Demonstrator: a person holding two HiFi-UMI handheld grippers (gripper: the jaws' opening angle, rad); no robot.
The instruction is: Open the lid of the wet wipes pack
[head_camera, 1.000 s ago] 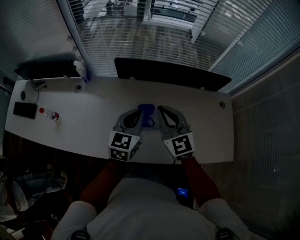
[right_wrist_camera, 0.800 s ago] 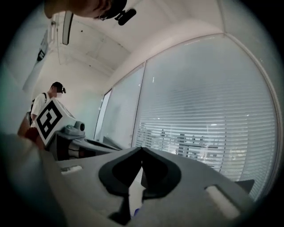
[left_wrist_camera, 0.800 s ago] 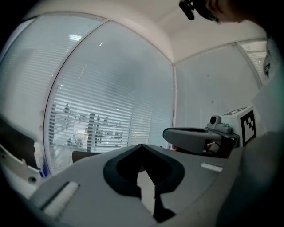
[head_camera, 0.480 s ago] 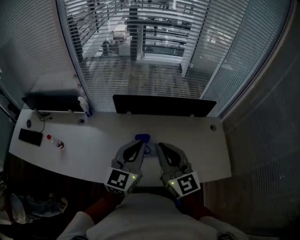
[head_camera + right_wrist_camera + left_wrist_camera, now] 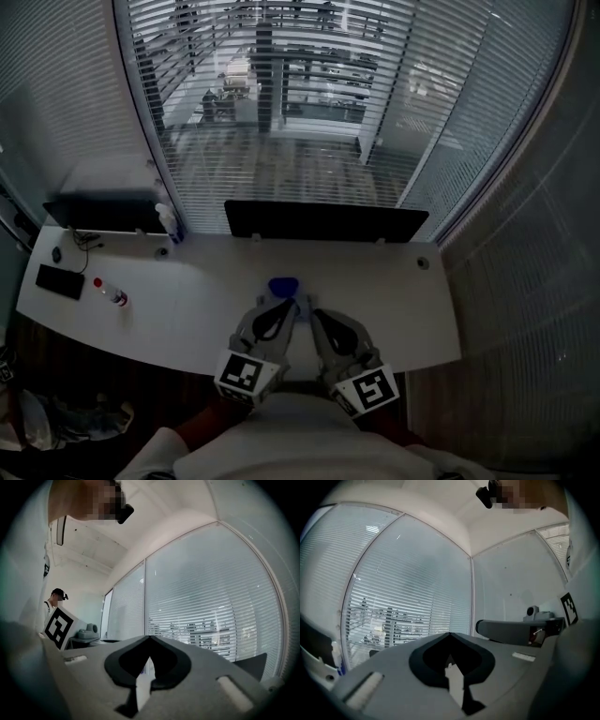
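The wet wipes pack (image 5: 283, 286) shows as a small blue shape on the white desk (image 5: 178, 295), in the head view only. My left gripper (image 5: 287, 302) hangs just in front of it, its tip close over the pack's near edge; whether they touch I cannot tell. My right gripper (image 5: 315, 314) is beside it, a little nearer to me. Both are raised and point level at the window blinds. In the left gripper view the left gripper (image 5: 449, 634) has its jaws together with nothing between them. The right gripper (image 5: 150, 637) looks the same in its own view.
A long black screen (image 5: 323, 223) stands along the desk's far edge before the blinds. At the desk's left end lie a black phone (image 5: 58, 279), a small red-capped bottle (image 5: 111, 294) and a spray bottle (image 5: 167, 223). A person (image 5: 56, 597) stands far off in the right gripper view.
Both grippers have risen and drawn back toward my body, away from the pack. The head view has tilted up, so the desk sits lower in the picture. The pack has stayed put.
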